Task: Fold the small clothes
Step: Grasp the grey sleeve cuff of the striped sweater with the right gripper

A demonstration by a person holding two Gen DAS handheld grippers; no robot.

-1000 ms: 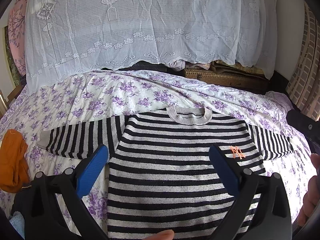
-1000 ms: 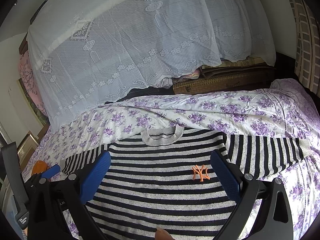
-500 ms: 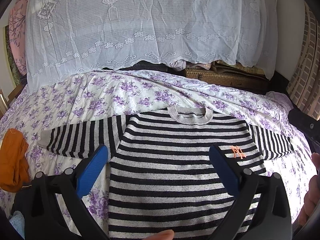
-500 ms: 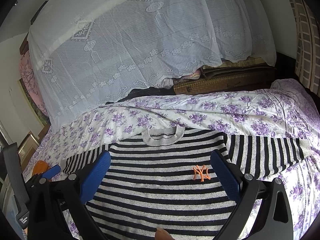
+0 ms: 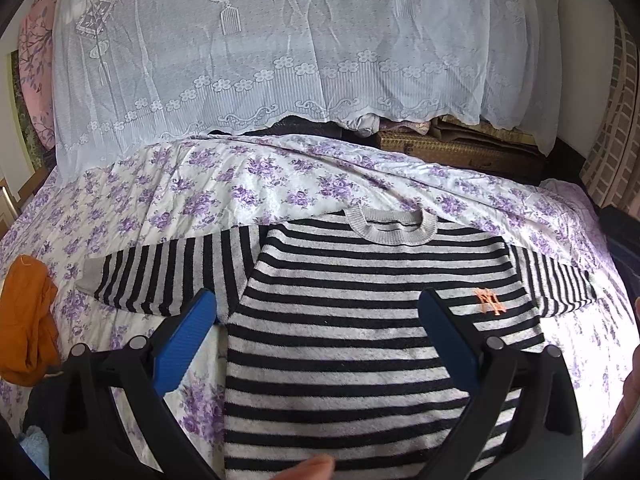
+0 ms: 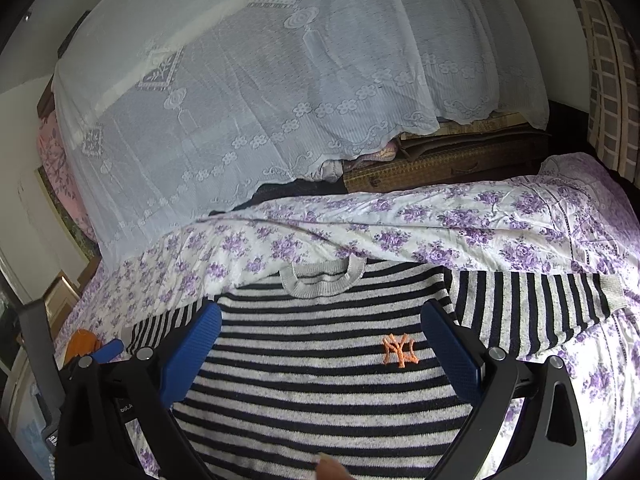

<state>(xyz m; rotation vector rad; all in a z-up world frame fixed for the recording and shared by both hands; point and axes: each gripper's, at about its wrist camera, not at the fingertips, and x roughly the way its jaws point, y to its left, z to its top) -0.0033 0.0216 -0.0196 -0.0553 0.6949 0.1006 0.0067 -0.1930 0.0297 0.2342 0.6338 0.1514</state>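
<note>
Left gripper (image 5: 316,312): held wide apart above the sweater, nothing between the blue pads (image 5: 186,340); no cloth is touched.
Right gripper (image 6: 320,328): likewise spread wide and empty, poised over the chest of the sweater.
Sweater (image 5: 340,340): laid flat and face up on the bedspread, collar (image 5: 390,226) away from the grippers, both sleeves stretched out to the sides; an orange logo (image 6: 400,350) is seen on the chest.
Left sleeve (image 5: 168,272): spread toward the orange cloth, its cuff resting on the bedspread.
Right sleeve (image 6: 536,308): spread outward, cuff near a rumple in the bedspread.
Bedspread (image 5: 180,200): white with purple flowers, wrinkled behind the collar.
Orange cloth (image 5: 26,316): bunched at the left edge, apart from the sweater.
Stage: folding is judged not yet begun; a sleeve or side edge would probably be gripped first.
Risk: the bedspread could be pinched with the knit if a pad is pressed too deep, dragging both.
Risk: a crooked fold could result if only one layer is caught or the two sides are lifted unevenly.
Risk: the thick knit could slip out of a shallow pinch.
</note>
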